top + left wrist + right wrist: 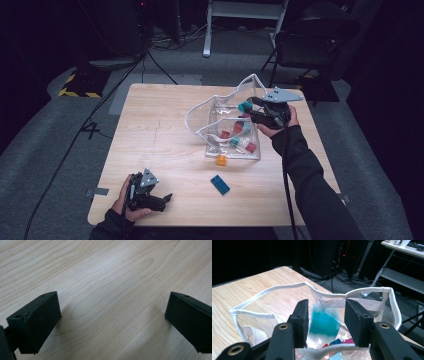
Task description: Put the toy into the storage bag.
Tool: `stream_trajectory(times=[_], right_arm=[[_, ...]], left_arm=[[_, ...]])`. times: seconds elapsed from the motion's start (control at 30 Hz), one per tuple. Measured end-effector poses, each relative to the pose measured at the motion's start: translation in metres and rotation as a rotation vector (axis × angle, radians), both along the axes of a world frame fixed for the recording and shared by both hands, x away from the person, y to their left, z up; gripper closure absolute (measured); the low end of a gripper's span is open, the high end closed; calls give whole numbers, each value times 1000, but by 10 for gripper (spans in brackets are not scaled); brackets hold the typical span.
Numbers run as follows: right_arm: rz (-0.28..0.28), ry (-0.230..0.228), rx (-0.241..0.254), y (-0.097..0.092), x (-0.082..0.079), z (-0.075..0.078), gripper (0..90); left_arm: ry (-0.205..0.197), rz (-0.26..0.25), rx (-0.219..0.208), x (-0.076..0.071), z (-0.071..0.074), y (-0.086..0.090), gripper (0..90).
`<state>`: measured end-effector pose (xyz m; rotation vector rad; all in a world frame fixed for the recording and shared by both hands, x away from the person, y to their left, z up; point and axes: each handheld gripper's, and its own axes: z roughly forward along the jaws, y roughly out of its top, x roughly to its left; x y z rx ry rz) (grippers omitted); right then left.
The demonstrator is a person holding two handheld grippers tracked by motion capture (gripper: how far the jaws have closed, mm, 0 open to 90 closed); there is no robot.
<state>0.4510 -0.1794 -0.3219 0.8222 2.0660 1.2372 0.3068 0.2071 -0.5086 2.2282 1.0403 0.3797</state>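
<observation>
While the left gripper [165, 199] rests near the table's [160, 135] front edge, its jaws stand wide apart over bare wood, as the left gripper view shows, with nothing between them. Farther in, a blue brick [220, 184] lies flat on the table, and just beyond it an orange brick [221, 160] sits against the near edge of the clear bag [220, 117]. That bag stands open on the right half of the table, its white rim curling upward, with red and teal bricks lying loose inside it.

At the bag's far right corner the right gripper [248, 109] hangs over the open mouth. In the right gripper view its jaws [325, 315] are parted, and a teal brick [323, 323], blurred, shows in the gap between them and below the pads, inside the bag's mouth. Neither pad presses on it, so the grip is released. More bricks [337, 342] lie at the bag's bottom beneath it. Beyond the table stands a dark chair [315, 40].
</observation>
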Motion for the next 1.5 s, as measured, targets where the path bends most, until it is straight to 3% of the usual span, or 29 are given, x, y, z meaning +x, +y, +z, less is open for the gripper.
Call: stream_trajectory(times=[0.53, 0.83, 1.17, 1.5], right_arm=[[17, -45, 7, -17, -26, 9, 530], [23, -50, 20, -33, -44, 4, 530], [61, -33, 33, -44, -67, -15, 526], [102, -5, 34, -42, -84, -41, 522]], left_arm=[[0, 0, 0, 0, 0, 0, 5], [0, 0, 0, 0, 0, 0, 5], [0, 0, -1, 0, 0, 0, 5], [0, 0, 0, 0, 0, 0, 5]])
